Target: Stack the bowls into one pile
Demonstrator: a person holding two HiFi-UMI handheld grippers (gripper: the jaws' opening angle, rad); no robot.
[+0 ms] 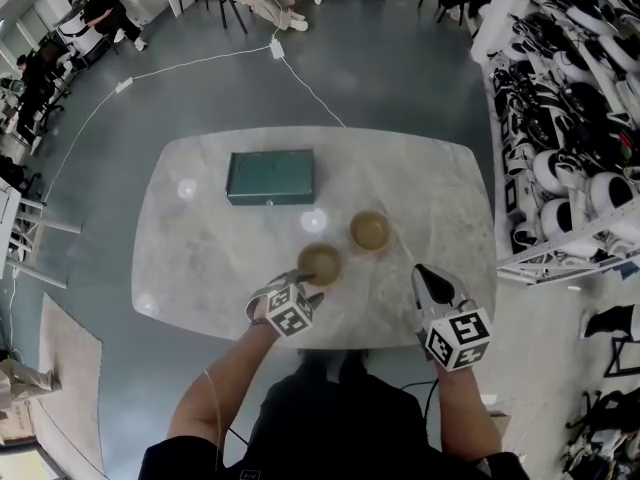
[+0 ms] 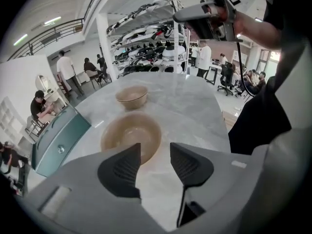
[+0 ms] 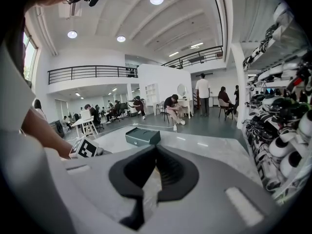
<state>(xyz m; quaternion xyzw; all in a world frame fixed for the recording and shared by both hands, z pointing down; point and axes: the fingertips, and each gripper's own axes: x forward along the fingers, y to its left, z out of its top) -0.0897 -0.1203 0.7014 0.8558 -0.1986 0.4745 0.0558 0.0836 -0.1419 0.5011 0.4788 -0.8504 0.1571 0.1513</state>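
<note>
Tan round bowl (image 2: 130,135) on marble table (image 2: 195,111) before wide-open, empty left gripper (image 2: 155,151); right gripper (image 3: 156,149) closed, empty.

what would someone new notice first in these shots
Two round tan bowls, the nearer bowl and the farther bowl, sit apart and unstacked on the pale marble table, with a dark green rectangular box behind them. The left gripper is open right by the nearer bowl, while the right gripper is shut on nothing. Shelves crowded with white gear line the right side.
</note>
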